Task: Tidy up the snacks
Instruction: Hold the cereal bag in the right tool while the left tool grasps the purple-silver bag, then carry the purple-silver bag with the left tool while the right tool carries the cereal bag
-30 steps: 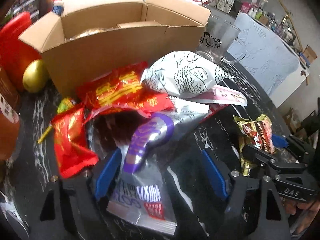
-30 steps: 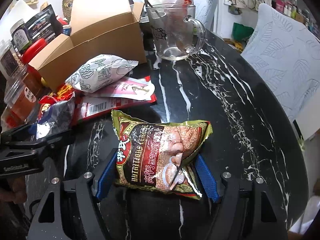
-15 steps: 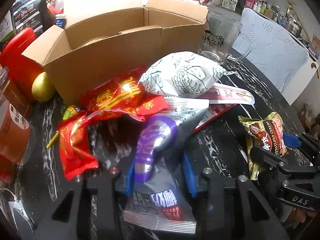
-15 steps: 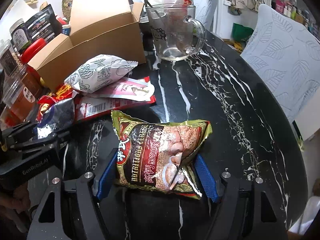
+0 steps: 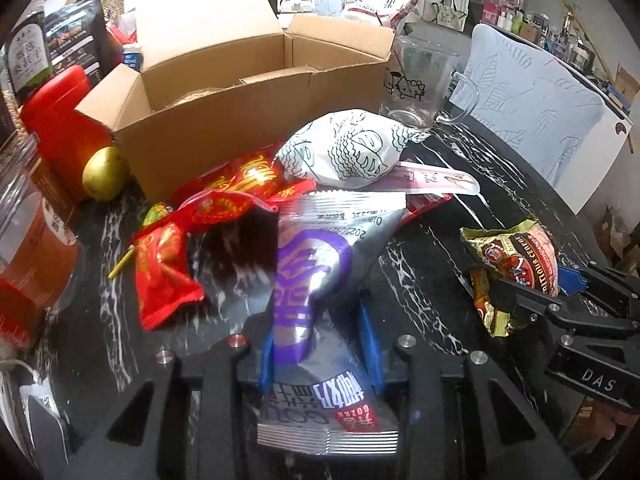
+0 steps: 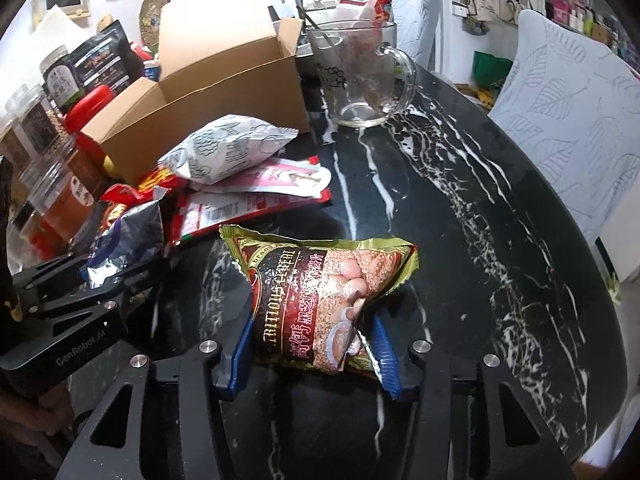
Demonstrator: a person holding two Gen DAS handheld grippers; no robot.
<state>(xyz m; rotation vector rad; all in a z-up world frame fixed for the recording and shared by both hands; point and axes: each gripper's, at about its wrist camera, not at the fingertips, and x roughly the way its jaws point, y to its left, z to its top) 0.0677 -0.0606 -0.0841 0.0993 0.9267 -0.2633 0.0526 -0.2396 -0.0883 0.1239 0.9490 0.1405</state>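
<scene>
1. Left gripper [image 5: 320, 344]: blue pads pressed in on both sides of silver-and-purple snack packet [image 5: 316, 276], pinching it near lower end; upper part of packet standing up and leaning toward the pile behind.
2. Same packet in right wrist view [image 6: 128, 236]: crumpled, projecting from the black fingers of the left tool at left edge of frame.
3. Right gripper [image 6: 312, 344]: blue pads closed against both sides of green-and-brown cereal packet [image 6: 320, 300], creased inward at the grip; front corners of packet spread over black marble table [image 6: 460, 208].
4. Cereal packet in left wrist view [image 5: 516, 260]: held at right of frame by the right tool, well apart from the silver packet.
5. Open cardboard box [image 5: 256, 92]: at rear of table, flaps raised; something pale lying inside, identity not discernible.
6. Pile directly in front of box: white packet with line drawings [image 5: 344, 148] on top, red-and-gold packets [image 5: 240, 184] to its left, flat pink-and-red sachets [image 5: 432, 180] beneath and to its right.
7. Small red packet [image 5: 164, 276]: flat on table, left of the silver packet, near but not touching it.
8. Glass mug [image 6: 360, 76]: upright, just beside right end of box, handle toward chair side.
9. Golden egg-shaped object [image 5: 105, 172]: at left corner of box, against red container [image 5: 60, 116].
</scene>
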